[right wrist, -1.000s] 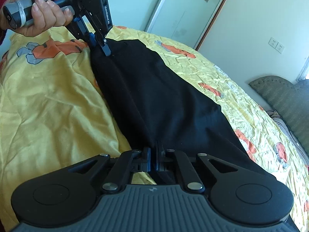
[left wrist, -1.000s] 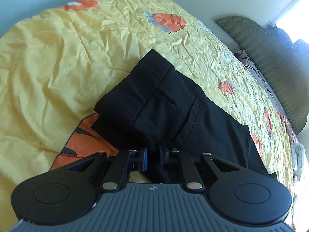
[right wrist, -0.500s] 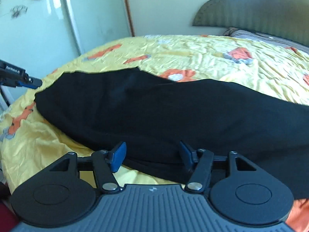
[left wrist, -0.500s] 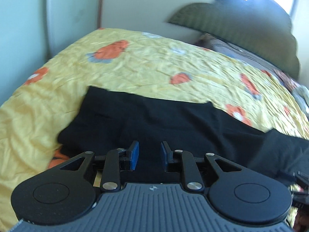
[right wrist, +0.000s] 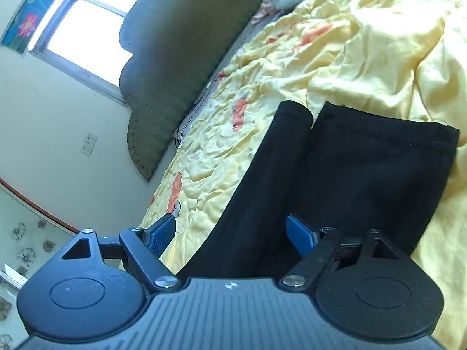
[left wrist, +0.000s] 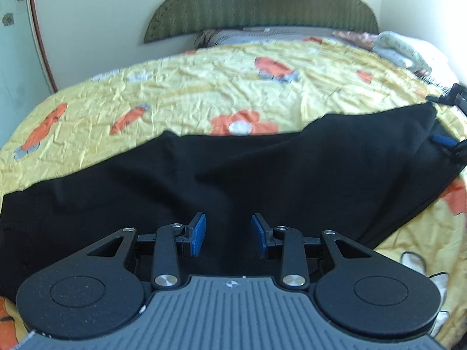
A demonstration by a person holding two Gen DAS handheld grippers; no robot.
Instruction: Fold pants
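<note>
Both claws released, pants (left wrist: 233, 175) flat

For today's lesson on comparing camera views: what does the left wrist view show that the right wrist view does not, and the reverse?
Only the left wrist view: the black pants stretched sideways across the bed, and the left gripper, jaws opening, gripping nothing.

Only the right wrist view: the window, the wall socket and the two leg hems side by side.

Both: the pants, the yellow flowered bedspread, the green headboard, and the right gripper, jaws opening, cloth between them unpressed.
</note>
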